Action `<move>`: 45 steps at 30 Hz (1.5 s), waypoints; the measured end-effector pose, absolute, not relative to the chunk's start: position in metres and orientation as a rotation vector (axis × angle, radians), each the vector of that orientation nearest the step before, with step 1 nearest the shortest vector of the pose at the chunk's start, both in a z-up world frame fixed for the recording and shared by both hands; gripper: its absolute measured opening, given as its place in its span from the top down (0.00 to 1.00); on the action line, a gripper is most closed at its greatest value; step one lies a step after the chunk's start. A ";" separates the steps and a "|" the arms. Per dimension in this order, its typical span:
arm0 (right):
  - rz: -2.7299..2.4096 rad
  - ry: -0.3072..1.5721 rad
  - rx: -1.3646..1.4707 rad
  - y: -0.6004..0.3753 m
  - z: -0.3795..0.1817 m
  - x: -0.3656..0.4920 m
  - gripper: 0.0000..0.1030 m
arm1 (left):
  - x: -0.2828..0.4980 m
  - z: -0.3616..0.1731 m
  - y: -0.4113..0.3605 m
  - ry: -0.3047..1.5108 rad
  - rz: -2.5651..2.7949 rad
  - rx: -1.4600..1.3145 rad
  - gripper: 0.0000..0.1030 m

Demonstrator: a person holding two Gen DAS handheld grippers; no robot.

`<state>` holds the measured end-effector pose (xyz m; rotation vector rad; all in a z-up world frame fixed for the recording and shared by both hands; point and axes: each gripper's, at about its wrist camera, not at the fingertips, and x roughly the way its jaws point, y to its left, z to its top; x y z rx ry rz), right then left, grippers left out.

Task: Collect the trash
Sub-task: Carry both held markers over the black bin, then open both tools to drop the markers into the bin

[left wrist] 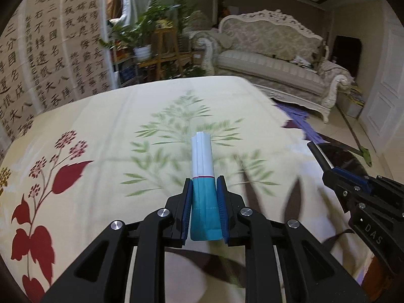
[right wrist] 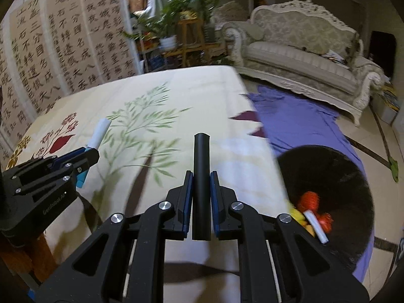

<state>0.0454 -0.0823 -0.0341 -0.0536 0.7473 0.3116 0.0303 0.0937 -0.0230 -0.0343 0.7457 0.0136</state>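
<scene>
Looking along the left gripper (left wrist: 204, 184), the left wrist view showed its blue-padded jaws clamped on a folded white and teal paper packet (left wrist: 202, 176). The teal end sat between the pads and the white end stuck out fwd over the cream tablecloth w/ green leaf and red flower print (left wrist: 106, 126). At the right edge, the right gripper (left wrist: 318, 157) came into view from the side, w/ a slim black stick (left wrist: 320, 155) poking out past its blue pads. Beyond the table stood a cream carved sofa (left wrist: 272, 63), wall panels of calligraphy (left wrist: 50, 50) and potted green plants on a wooden stand (left wrist: 156, 32). A purple cloth (left wrist: 300, 118) lay on the tiled floor by the table's far right corner.

In the right wrist view, the right gripper (right wrist: 201, 176) was closed tight on the black stick (right wrist: 201, 171), which ran straight fwd between the pads, its tip over the cloth. The left gripper (right wrist: 87, 151) showed at the left edge, pinching the packet (right wrist: 99, 132), white end pointing up and away. To the right of the table, on the purple cloth (right wrist: 298, 121), sat a round black bin (right wrist: 328, 166). Inside it lay orange netting (right wrist: 309, 199), sth yellow (right wrist: 296, 213) and a white roll (right wrist: 315, 224). Both held items were above the table, not in the bin. Background was blurred.
</scene>
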 end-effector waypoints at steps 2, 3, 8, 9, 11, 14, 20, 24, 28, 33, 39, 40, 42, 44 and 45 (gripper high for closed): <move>0.280 0.735 -0.048 -0.096 -0.032 0.042 0.87 | 0.029 -0.021 0.080 0.736 -0.011 -0.026 0.80; 0.257 0.727 -0.042 -0.107 -0.031 0.039 0.87 | 0.028 -0.019 0.072 0.727 -0.028 -0.021 0.80; 0.164 0.709 -0.024 -0.148 -0.032 0.035 0.87 | 0.031 -0.017 0.035 0.711 -0.097 0.010 0.80; 0.142 0.709 -0.018 -0.158 -0.033 0.035 0.87 | 0.032 -0.017 0.028 0.712 -0.110 0.017 0.80; 0.113 0.706 -0.008 -0.171 -0.034 0.035 0.87 | 0.036 -0.019 0.013 0.713 -0.140 0.030 0.80; 0.070 0.704 -0.002 -0.188 -0.038 0.035 0.87 | 0.037 -0.021 -0.009 0.701 -0.166 0.054 0.80; 0.012 0.689 -0.004 -0.212 -0.043 0.041 0.87 | 0.050 -0.028 -0.045 0.709 -0.221 0.072 0.80; -0.010 0.681 -0.009 -0.223 -0.047 0.047 0.87 | 0.062 -0.030 -0.063 0.702 -0.232 0.093 0.80; -0.019 0.671 0.007 -0.232 -0.050 0.051 0.87 | 0.072 -0.032 -0.075 0.705 -0.232 0.100 0.80; -0.028 0.668 0.028 -0.241 -0.052 0.060 0.87 | 0.081 -0.036 -0.086 0.710 -0.227 0.115 0.80; -0.038 0.671 0.049 -0.249 -0.056 0.070 0.87 | 0.090 -0.036 -0.096 0.735 -0.229 0.111 0.80; -0.039 0.671 0.050 -0.250 -0.056 0.070 0.87 | 0.090 -0.036 -0.098 0.735 -0.230 0.114 0.80; -0.040 0.672 0.050 -0.250 -0.057 0.072 0.87 | 0.093 -0.035 -0.099 0.733 -0.228 0.122 0.80; -0.045 0.673 0.052 -0.251 -0.057 0.074 0.87 | 0.093 -0.036 -0.100 0.737 -0.231 0.130 0.79; -0.050 0.672 0.054 -0.252 -0.058 0.074 0.86 | 0.094 -0.036 -0.101 0.740 -0.229 0.134 0.78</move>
